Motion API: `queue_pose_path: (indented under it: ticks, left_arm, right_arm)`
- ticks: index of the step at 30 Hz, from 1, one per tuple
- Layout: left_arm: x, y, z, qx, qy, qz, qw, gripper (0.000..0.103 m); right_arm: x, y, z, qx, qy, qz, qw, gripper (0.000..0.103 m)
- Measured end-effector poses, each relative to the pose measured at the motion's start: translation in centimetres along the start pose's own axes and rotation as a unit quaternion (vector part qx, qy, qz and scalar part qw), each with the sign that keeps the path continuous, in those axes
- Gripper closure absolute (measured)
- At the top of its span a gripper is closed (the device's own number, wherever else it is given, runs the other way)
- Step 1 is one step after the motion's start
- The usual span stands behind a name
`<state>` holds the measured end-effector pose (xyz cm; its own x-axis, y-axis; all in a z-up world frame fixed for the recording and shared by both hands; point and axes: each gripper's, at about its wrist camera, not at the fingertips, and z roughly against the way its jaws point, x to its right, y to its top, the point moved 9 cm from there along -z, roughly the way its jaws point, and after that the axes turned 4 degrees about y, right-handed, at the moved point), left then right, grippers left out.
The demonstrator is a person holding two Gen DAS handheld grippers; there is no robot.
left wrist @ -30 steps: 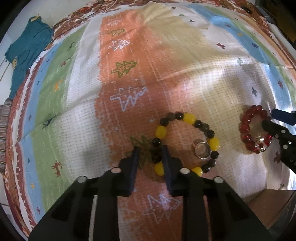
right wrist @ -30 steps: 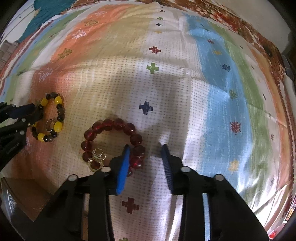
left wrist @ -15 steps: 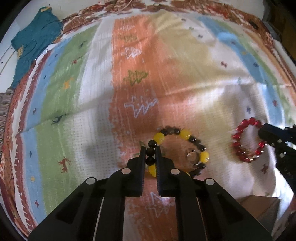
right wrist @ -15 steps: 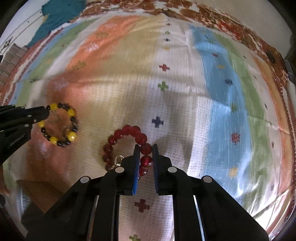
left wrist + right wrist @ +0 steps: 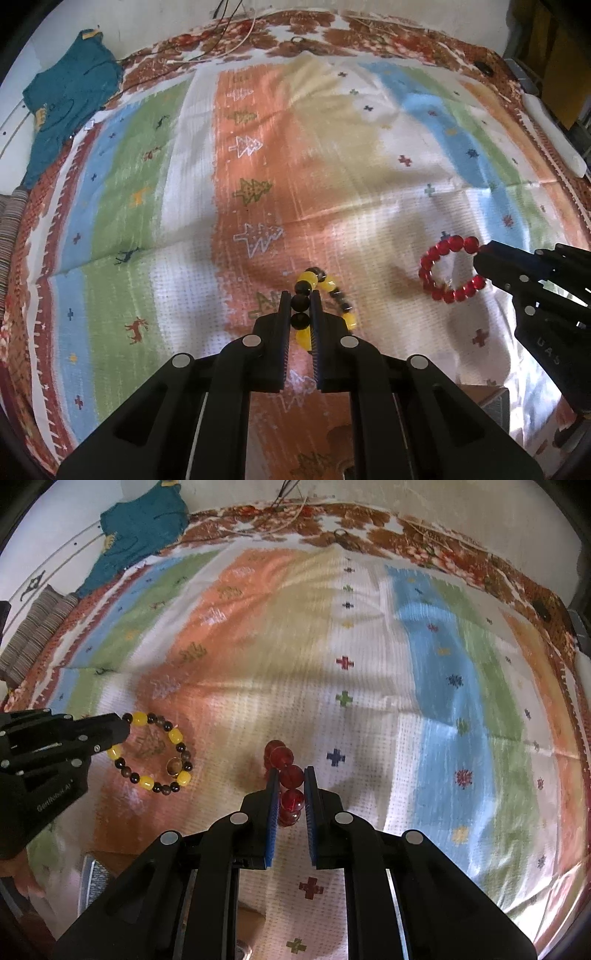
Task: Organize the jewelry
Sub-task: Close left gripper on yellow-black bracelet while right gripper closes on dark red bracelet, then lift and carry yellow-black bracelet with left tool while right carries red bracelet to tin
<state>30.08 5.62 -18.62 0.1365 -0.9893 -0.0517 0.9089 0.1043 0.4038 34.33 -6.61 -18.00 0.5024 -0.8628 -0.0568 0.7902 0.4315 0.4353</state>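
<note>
In the left wrist view, the left claw is closed down tight on the yellow-and-black bead bracelet, with two dark beads pinched between its fingers and a yellow bead just below them. The rest of the bracelet trails off to the right of the claw, seen nearly edge-on over the orange band of the striped cloth; whether it touches the cloth cannot be told. Off to the right, the red bead bracelet shows as an open ring, and the right claw reaches in from the right edge and meets it at its right side. A teal garment lies crumpled at the cloth's far left corner, and thin cables run along the far border.

In the right wrist view, the right claw is drawn in close on the red bead bracelet, with two red beads caught between its blue-lined fingers. The other beads stack up beyond the fingertips, the ring seen edge-on over a white band of the cloth. To the left, the yellow-and-black bracelet spreads as a full loop over the orange band, a gold ring sitting at its lower right part. The left claw comes in from the left edge and grips the loop at its upper left. The teal garment lies at the far left corner.
</note>
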Motion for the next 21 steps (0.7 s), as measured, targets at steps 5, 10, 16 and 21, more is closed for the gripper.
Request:
queue_pose_path:
  ticks: [5,10,16,21]
  left_arm:
    - [0.3,0.2,1.1,0.011,-0.002,-0.005,0.9999,0.094]
    - [-0.1,0.2,2.1,0.019,-0.003,-0.002,0.9998,0.094]
    - [0.0,-0.2,3.6,0.029,-0.013,0.002,0.9995,0.094]
    - [0.5,-0.5,4.9,0.032,-0.031,0.007,0.9990,0.094]
  right_arm:
    - [-0.3,0.3,1.1,0.013,-0.002,0.004,1.000,0.089]
    - [-0.6,0.2,2.1,0.022,-0.001,0.006,1.000,0.089]
    - [-0.8,-0.4,3.0,0.028,-0.002,0.005,1.000,0.089]
    - [-1.2,-0.9,3.8,0.030,0.008,-0.001,1.000,0.089]
